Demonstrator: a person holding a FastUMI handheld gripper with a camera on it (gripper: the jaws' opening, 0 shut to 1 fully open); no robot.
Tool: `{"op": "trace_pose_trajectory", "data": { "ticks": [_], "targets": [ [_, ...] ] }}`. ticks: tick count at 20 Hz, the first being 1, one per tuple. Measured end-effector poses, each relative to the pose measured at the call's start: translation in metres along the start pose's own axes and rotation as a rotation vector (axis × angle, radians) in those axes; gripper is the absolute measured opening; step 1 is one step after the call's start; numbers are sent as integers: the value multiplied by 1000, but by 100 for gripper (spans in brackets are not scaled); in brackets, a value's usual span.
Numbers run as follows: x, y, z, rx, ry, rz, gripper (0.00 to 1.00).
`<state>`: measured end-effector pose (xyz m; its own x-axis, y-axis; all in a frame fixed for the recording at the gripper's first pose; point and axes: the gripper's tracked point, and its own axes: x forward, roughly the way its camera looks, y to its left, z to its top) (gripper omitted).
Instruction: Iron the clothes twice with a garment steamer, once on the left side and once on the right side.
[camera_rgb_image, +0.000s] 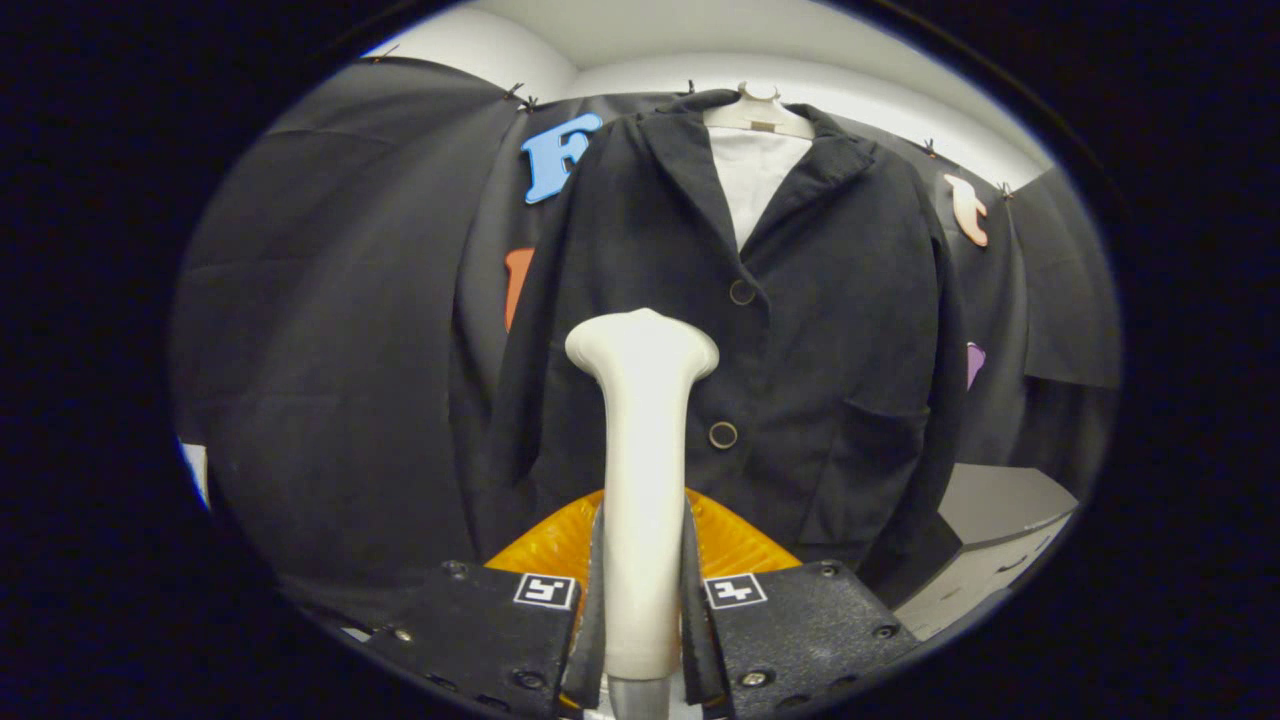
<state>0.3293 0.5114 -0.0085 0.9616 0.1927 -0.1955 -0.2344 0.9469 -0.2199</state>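
A black jacket (800, 330) with two round buttons hangs on a pale hanger (757, 112) over a white shirt (750, 180), straight ahead of me. My gripper (642, 600) is shut on the cream handle of the garment steamer (642, 450), which stands upright between the fingers. The steamer's flared head (642, 345) sits in front of the jacket's left front panel, at about the height between the two buttons. I cannot tell whether the head touches the cloth. An orange ribbed part (740, 545) shows just behind the fingers, under the jacket's hem.
Black cloth walls close the booth on the left and behind the jacket. A grey and white box-like unit (990, 540) stands low on the right, beside the jacket's right hem.
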Motion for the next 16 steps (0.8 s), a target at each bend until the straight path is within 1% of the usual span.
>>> {"op": "trace_pose_trajectory", "data": {
  "ticks": [7,10,13,16],
  "targets": [
    [-1,0,-20,-21,46,2,34],
    [0,1,-37,-32,79,6,34],
    [-10,4,-66,-47,114,16,34],
    [-10,3,-88,-62,160,26,34]
  ]
}}
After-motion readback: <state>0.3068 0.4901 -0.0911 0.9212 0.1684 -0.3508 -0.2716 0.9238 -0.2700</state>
